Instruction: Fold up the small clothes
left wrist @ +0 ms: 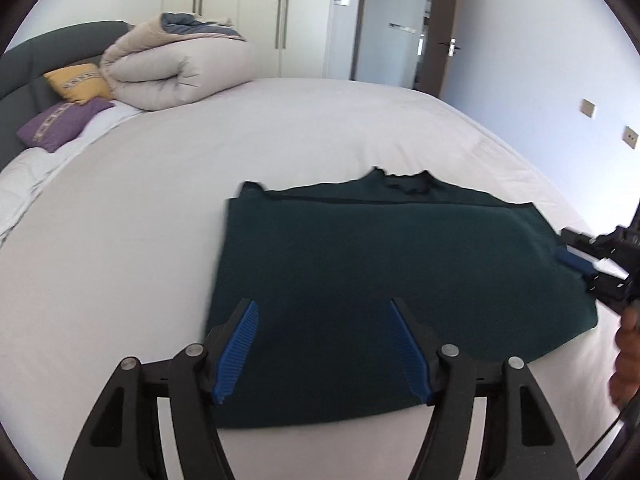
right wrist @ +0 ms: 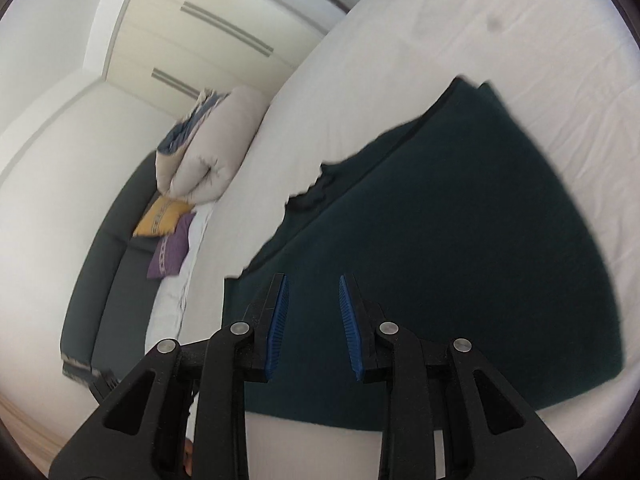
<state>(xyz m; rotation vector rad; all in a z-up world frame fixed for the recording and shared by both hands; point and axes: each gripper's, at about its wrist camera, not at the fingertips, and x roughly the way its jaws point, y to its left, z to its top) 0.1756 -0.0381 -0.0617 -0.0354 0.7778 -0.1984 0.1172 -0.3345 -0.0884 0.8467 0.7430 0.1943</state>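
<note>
A dark green garment (left wrist: 380,280) lies folded flat on the white bed (left wrist: 160,220); its neckline points to the far side. My left gripper (left wrist: 322,304) is open and empty, hovering over the garment's near edge. My right gripper (right wrist: 312,284) is open and empty, its fingers over the garment (right wrist: 460,240) near its right edge. The right gripper also shows at the right edge of the left wrist view (left wrist: 588,260), beside the garment's side. The right wrist view is tilted and blurred.
A rolled beige duvet (left wrist: 176,68), a yellow cushion (left wrist: 78,82) and a purple cushion (left wrist: 60,122) lie at the dark headboard (left wrist: 24,64), far left. White wardrobes (left wrist: 248,12) and an open door (left wrist: 444,40) stand beyond the bed.
</note>
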